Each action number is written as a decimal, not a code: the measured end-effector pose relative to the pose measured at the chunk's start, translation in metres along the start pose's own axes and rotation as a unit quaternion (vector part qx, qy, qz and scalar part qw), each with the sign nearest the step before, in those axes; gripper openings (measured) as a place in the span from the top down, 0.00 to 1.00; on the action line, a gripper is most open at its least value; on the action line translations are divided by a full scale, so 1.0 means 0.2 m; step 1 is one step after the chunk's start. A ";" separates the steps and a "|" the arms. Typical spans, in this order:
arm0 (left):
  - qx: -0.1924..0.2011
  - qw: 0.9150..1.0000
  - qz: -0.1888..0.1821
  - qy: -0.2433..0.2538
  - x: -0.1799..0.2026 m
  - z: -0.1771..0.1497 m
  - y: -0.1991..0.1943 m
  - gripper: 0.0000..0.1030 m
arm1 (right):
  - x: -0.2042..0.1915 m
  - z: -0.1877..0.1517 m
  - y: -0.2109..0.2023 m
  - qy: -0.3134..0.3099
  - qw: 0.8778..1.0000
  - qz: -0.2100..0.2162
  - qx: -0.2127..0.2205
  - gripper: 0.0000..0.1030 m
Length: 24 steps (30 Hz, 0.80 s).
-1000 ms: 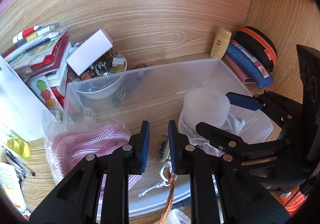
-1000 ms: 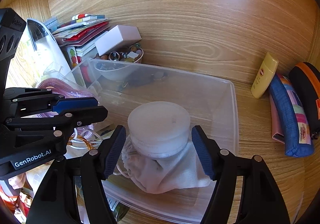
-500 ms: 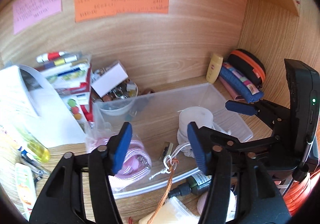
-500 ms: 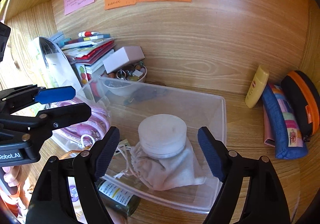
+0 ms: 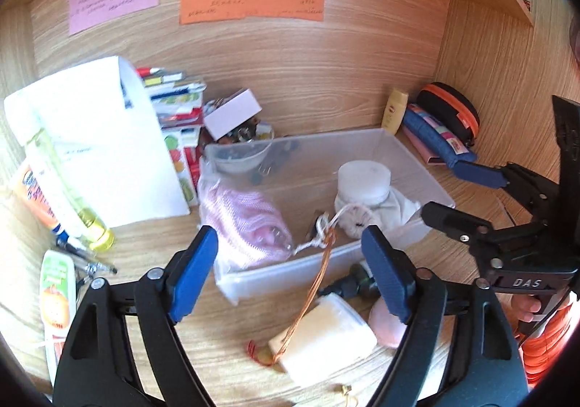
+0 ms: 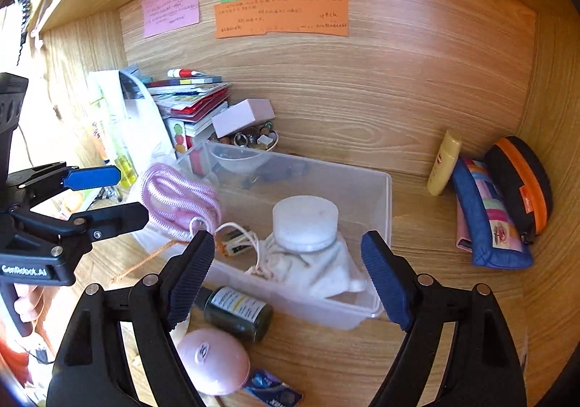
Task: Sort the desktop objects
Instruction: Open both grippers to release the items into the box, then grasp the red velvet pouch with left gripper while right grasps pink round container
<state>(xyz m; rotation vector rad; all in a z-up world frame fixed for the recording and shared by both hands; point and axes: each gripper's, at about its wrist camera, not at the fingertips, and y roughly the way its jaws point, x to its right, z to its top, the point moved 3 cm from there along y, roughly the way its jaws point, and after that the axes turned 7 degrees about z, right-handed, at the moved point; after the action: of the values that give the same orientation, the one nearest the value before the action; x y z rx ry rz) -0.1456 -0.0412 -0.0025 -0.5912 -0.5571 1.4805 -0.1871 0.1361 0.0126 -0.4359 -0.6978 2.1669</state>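
Observation:
A clear plastic bin (image 5: 427,185) (image 6: 384,196) stands on the wooden desk. In it lie a bagged pink rope (image 5: 250,222) (image 6: 174,196), a white round container (image 5: 364,178) (image 6: 304,222) on a white cloth pouch (image 6: 319,272), and a small battery (image 6: 235,238). My left gripper (image 5: 290,269) is open and empty, held above the bin's near edge. My right gripper (image 6: 286,272) is open and empty, above the bin's front. A dark green bottle (image 6: 239,311), a pink oval case (image 6: 214,360) and a white packet (image 5: 326,341) lie in front of the bin.
A book stack (image 6: 195,106), a white paper (image 5: 101,142) and a bowl of trinkets (image 6: 250,142) with a white box stand behind left. A yellow tube (image 6: 444,162), blue pouch (image 6: 485,218) and black-orange case (image 6: 522,182) lie at right. Pens and tubes (image 5: 58,298) lie at left.
Both grippers have pulled back and up from the bin. The left gripper has opened wide from nearly shut. The right stays open, away from the white container.

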 end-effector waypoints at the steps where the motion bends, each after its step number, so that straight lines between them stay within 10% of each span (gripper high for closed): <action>1: -0.002 1.000 0.003 -0.003 -0.01 -0.02 -0.01 0.17 | -0.01 -0.01 -0.01 -0.005 1.000 -0.002 0.001 0.22; 24: -0.066 0.995 0.076 -0.010 -0.05 -0.70 -0.24 0.16 | -0.09 -0.43 -0.10 0.039 0.998 0.020 -0.040 0.21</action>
<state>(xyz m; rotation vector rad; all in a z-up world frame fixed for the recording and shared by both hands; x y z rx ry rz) -0.0158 -0.0543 -0.0741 -0.7370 -0.6412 1.6028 -0.1202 0.1607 -0.0415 -0.5789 -0.7401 2.1518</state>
